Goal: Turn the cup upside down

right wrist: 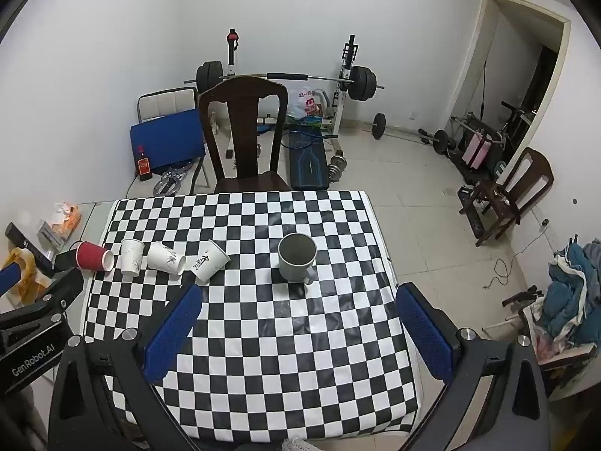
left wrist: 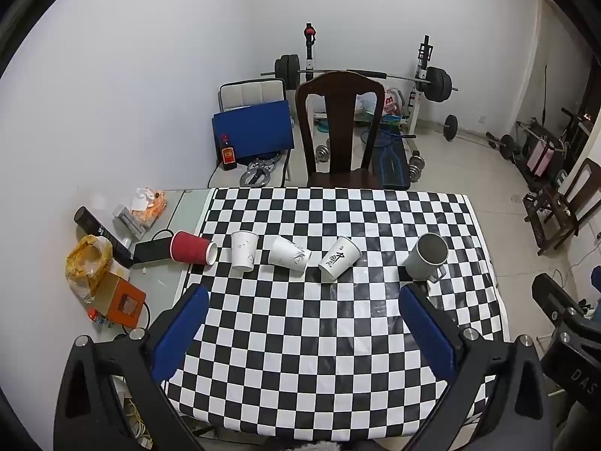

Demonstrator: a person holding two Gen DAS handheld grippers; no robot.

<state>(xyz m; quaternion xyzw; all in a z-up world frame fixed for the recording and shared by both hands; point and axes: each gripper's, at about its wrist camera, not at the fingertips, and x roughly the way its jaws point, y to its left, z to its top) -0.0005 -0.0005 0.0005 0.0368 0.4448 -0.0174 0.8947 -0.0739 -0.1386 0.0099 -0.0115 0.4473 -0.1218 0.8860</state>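
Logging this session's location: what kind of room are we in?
Most likely a spare room at home, used as a gym: a barbell rack behind the wooden chair, dumbbells on the tiled floor, and a checkered table.

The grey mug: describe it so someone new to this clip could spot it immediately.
Find the checkered tablecloth and the row of cups across it. The grey mug stands upright at the row's right end, apart from the others, mouth open upward. It alone has a handle, facing the camera; its neighbours are handleless white paper cups and a red cup lying on its side.
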